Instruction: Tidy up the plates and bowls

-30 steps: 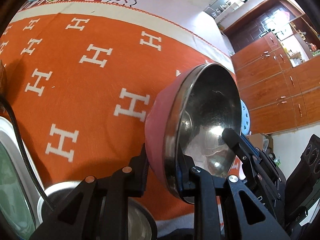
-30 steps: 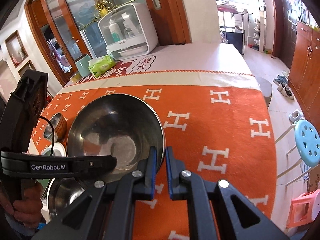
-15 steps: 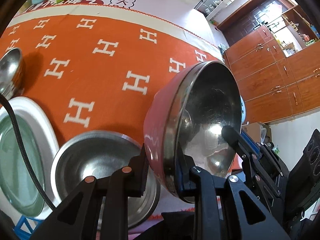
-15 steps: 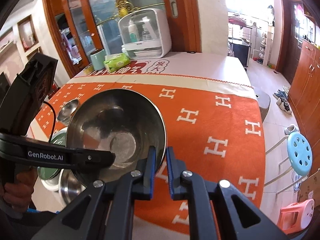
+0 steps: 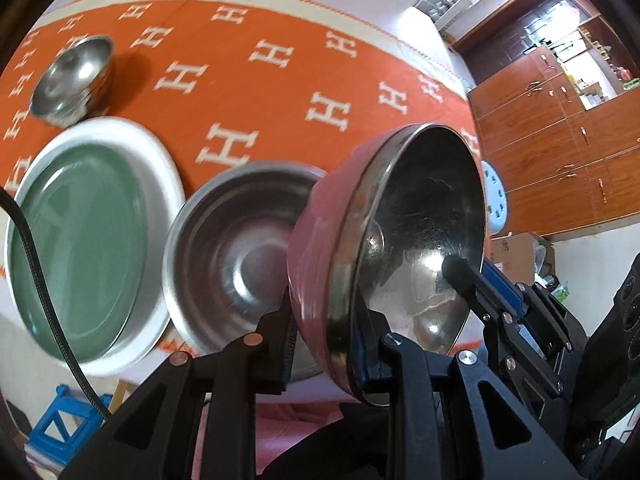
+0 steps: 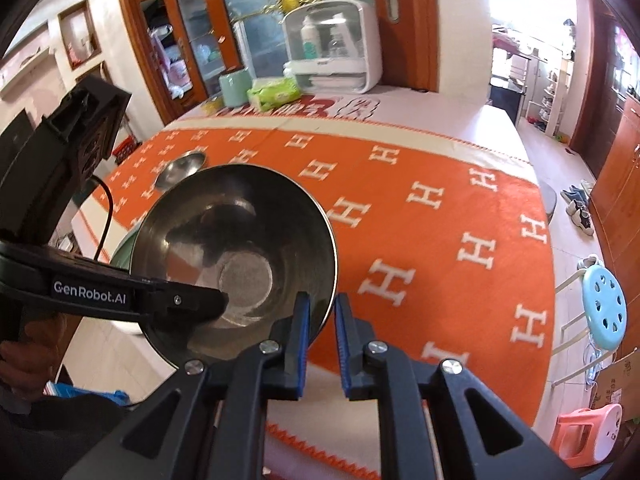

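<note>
Small steel bowl (image 5: 72,76): sits upright at the far left of the orange H-patterned cloth (image 5: 256,92), apart from the other dishes.
Green plate (image 5: 80,240): lies flat on a white plate (image 5: 160,184) at the near left edge of the table.
Large steel bowl (image 5: 236,256): rests upright just beside the white plate, to its right, at the near table edge.
Pink bowl (image 5: 400,248): pink outside, steel inside, held in the air and tipped on its side, partly in front of the large steel bowl.
Left gripper (image 5: 324,344): fingers pinch the pink bowl's rim, one on the pink outer wall, one inside.
Right gripper (image 6: 320,320): fingers stand close on either side of the same bowl's rim (image 6: 332,264); whether they actually press it cannot be told.
Background: a tissue pack (image 6: 274,92) and a white cabinet (image 6: 332,48) stand at the table's far end; a blue stool (image 6: 604,308) stands on the floor to the right.
</note>
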Demonstrator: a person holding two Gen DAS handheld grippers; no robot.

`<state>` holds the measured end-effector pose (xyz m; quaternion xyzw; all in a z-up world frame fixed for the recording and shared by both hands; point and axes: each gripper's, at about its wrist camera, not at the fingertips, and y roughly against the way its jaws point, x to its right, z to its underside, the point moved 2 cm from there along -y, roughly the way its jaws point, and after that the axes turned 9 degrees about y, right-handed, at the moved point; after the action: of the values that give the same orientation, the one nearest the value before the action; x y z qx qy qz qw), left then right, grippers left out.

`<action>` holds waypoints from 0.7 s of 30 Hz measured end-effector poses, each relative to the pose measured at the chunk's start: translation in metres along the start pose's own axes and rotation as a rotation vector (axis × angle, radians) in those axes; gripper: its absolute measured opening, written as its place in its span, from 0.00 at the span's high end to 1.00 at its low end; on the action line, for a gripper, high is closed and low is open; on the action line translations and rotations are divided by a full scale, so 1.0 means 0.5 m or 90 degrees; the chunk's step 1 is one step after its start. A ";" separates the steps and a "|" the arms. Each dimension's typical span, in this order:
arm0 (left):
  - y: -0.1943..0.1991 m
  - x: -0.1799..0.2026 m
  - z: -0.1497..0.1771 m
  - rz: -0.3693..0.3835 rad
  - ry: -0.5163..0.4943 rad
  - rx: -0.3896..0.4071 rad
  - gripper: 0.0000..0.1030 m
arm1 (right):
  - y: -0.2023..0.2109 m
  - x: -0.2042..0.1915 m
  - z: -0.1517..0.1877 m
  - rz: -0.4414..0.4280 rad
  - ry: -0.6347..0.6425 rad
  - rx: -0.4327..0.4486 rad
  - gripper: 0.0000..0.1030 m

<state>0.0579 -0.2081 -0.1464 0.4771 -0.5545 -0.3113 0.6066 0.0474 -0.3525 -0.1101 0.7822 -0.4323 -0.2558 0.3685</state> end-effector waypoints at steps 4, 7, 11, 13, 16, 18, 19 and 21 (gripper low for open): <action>-0.004 -0.026 0.015 -0.011 0.014 -0.023 0.78 | -0.012 -0.032 0.003 0.002 0.024 -0.029 0.87; -0.006 -0.043 0.019 -0.031 0.014 -0.032 0.75 | -0.021 -0.054 0.002 -0.003 0.038 -0.040 0.86; -0.005 -0.061 0.026 -0.046 0.012 -0.039 0.74 | -0.025 -0.072 0.001 -0.001 0.042 -0.046 0.85; -0.004 -0.064 0.028 -0.051 0.011 -0.041 0.73 | -0.028 -0.076 0.002 -0.002 0.038 -0.050 0.85; -0.007 -0.067 0.032 -0.056 0.003 -0.047 0.73 | -0.028 -0.079 0.003 0.001 0.034 -0.051 0.86; -0.011 -0.065 0.031 -0.063 -0.006 -0.048 0.72 | -0.030 -0.079 0.002 0.003 0.031 -0.051 0.85; -0.016 -0.060 0.029 -0.067 -0.010 -0.047 0.72 | -0.031 -0.079 0.003 0.004 0.030 -0.051 0.85; -0.020 -0.056 0.029 -0.083 -0.023 -0.042 0.71 | -0.031 -0.078 0.005 0.005 0.027 -0.051 0.85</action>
<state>0.0400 -0.1898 -0.1672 0.4862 -0.5226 -0.3772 0.5901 0.0339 -0.3139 -0.1208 0.7704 -0.4172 -0.2547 0.4094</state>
